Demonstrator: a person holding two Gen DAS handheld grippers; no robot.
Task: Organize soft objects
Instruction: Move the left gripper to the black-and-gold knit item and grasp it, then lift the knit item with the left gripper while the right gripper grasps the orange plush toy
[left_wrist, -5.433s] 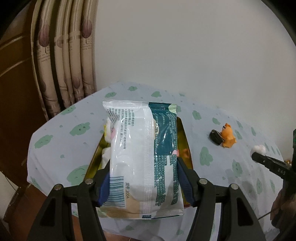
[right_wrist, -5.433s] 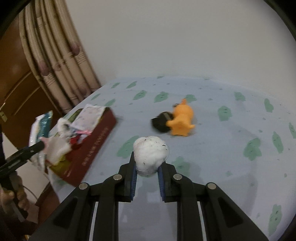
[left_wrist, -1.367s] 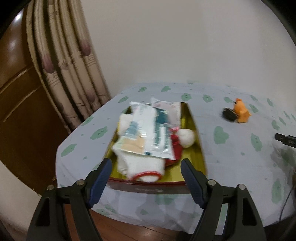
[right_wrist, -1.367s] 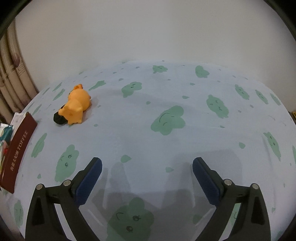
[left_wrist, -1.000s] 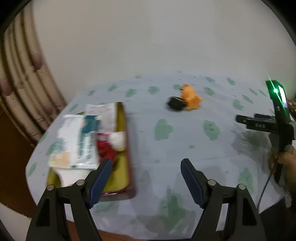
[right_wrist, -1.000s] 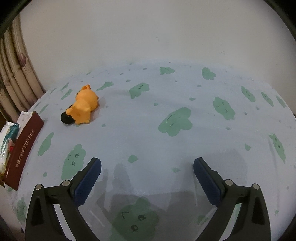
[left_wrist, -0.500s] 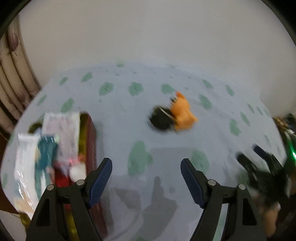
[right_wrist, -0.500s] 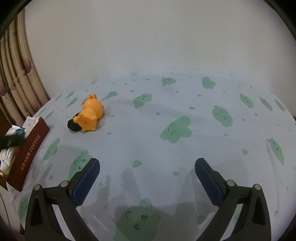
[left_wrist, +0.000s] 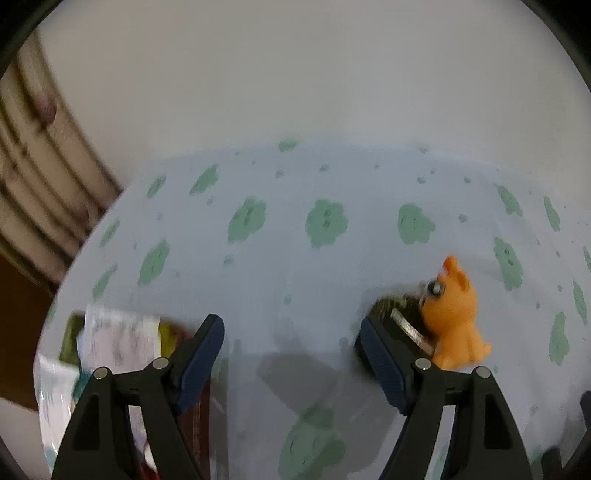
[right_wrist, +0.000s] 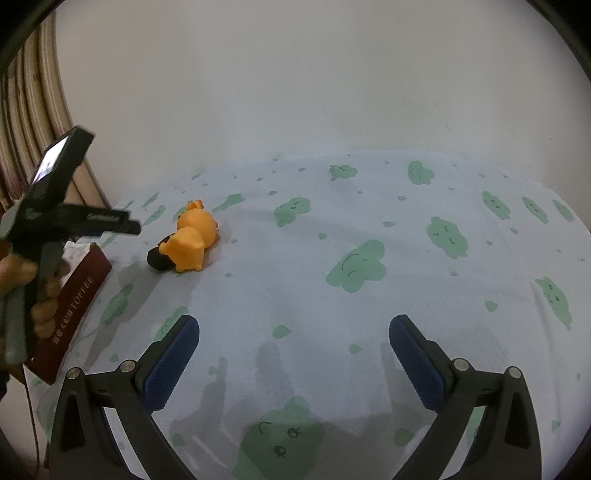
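Observation:
An orange soft toy animal (left_wrist: 456, 317) with a black part (left_wrist: 397, 314) beside it lies on the blue cloud-print tablecloth, just right of my left gripper (left_wrist: 291, 354), which is open and empty. The toy also shows in the right wrist view (right_wrist: 192, 236), far left of my right gripper (right_wrist: 293, 354), which is open and empty above the cloth. The dark red toffee tin (right_wrist: 74, 306) with soft packets (left_wrist: 114, 339) sits at the table's left edge. The left gripper shows in the right wrist view (right_wrist: 110, 221), above the tin.
A striped curtain (left_wrist: 33, 192) hangs at the left beside a white wall (right_wrist: 295, 92). The tablecloth (right_wrist: 369, 258) stretches wide to the right. The table's left edge runs just beyond the tin.
My left gripper has swung right and forward from the tin toward the orange toy, which now lies near its right finger. The right gripper has barely moved.

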